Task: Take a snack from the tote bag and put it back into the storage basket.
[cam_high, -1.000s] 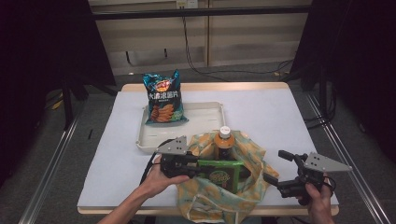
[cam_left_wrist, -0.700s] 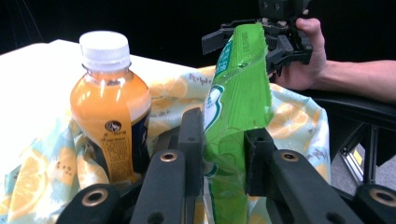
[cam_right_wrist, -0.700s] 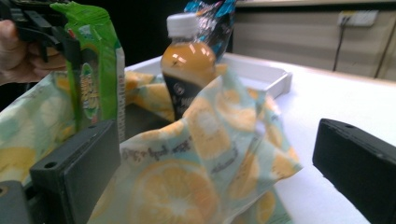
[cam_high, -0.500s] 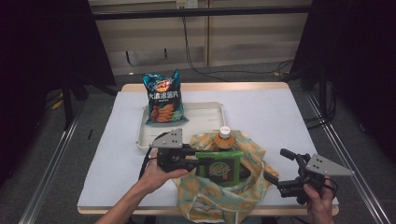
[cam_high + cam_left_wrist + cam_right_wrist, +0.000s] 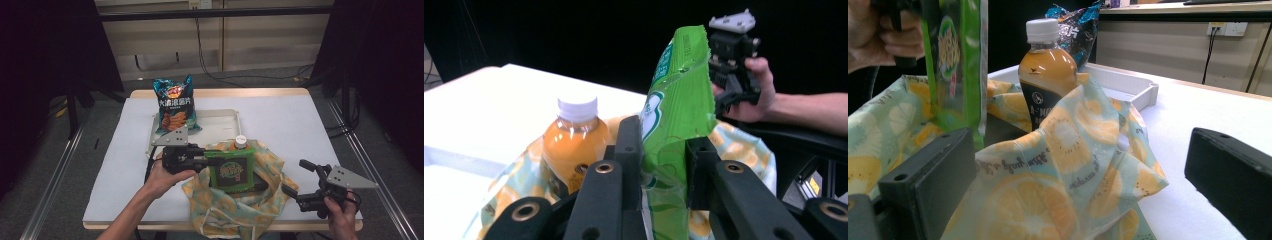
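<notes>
Left gripper (image 5: 202, 159): held level near the front-left part of the table, its jaws clamped on the edge of the green snack packet, as the left gripper view shows.
Green snack packet (image 5: 231, 170): upright, raised over the open mouth of the fabric bag, its printed face toward the front edge of the table.
Fabric bag (image 5: 240, 210): pale, printed with orange slices, lying at the front edge of the table, just right of its middle, mouth open.
Juice bottle (image 5: 240, 143): orange drink with a white cap, standing upright in the bag just behind the green packet.
Right gripper (image 5: 300, 181): near the front-right corner of the table, jaws wide apart with nothing pressed between them; in the right gripper view a fold of the bag lies between them.
Tray (image 5: 227, 122): white, behind the bag toward the middle of the table.
Blue crisp bag (image 5: 174, 105): propped upright on the left end of the tray.
</notes>
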A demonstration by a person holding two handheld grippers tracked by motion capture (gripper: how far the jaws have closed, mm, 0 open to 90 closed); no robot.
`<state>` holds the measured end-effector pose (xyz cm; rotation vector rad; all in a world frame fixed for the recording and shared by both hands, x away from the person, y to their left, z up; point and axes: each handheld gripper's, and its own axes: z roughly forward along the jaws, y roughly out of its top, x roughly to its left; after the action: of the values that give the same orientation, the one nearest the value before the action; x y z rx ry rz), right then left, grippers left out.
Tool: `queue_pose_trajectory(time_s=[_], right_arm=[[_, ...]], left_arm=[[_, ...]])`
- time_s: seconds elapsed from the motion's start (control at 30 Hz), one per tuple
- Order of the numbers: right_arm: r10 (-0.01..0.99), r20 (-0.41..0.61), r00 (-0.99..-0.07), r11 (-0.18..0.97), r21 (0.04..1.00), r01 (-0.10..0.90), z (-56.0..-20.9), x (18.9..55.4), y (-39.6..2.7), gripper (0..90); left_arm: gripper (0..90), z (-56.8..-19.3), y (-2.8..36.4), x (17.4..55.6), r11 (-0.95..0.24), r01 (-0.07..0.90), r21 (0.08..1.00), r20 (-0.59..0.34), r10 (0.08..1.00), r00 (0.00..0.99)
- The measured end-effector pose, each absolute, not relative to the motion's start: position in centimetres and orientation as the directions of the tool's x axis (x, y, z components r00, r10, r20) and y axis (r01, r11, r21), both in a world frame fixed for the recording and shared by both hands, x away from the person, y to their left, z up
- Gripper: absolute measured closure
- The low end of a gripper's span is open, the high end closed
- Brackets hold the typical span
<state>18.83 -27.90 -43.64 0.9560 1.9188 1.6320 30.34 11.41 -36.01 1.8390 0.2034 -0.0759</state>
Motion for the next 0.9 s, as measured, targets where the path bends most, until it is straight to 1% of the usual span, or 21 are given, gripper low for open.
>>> queue_pose_trajectory(time_s=[0.13,0.33,0.4,0.53,0.73,0.77,0.9], right_arm=[[0.742,0.103,-0.662,0.063,0.973,0.222,-43.7,18.9,-27.9,0.0],[0.738,0.098,-0.668,0.069,0.973,0.220,-43.7,18.9,-27.9,0.0],[0.739,0.096,-0.666,0.071,0.973,0.220,-43.7,18.9,-27.9,0.0],[0.739,0.096,-0.667,0.072,0.973,0.220,-43.8,18.9,-27.9,0.0],[0.739,0.096,-0.667,0.072,0.973,0.220,-43.8,18.9,-27.9,0.0],[0.738,0.097,-0.668,0.071,0.973,0.220,-43.8,18.9,-27.9,0.0],[0.736,0.098,-0.669,0.072,0.973,0.221,-43.8,18.9,-27.9,0.0]], left_arm=[[74.0,-35.3,11.7,30.6,-0.254,0.170,0.952,-0.151,0.094,0.984],[74.0,-34.8,12.2,31.1,-0.256,0.184,0.949,-0.157,0.120,0.980],[74.0,-34.5,12.5,31.3,-0.238,0.190,0.953,-0.166,0.117,0.979],[74.1,-33.6,13.0,31.6,-0.240,0.175,0.955,-0.146,0.134,0.980],[74.0,-32.2,13.8,32.7,-0.224,0.164,0.961,-0.132,0.151,0.980],[74.0,-32.2,14.0,32.9,-0.233,0.165,0.958,-0.127,0.167,0.978],[73.9,-32.1,14.5,33.9,-0.212,0.182,0.960,-0.145,0.177,0.973]])
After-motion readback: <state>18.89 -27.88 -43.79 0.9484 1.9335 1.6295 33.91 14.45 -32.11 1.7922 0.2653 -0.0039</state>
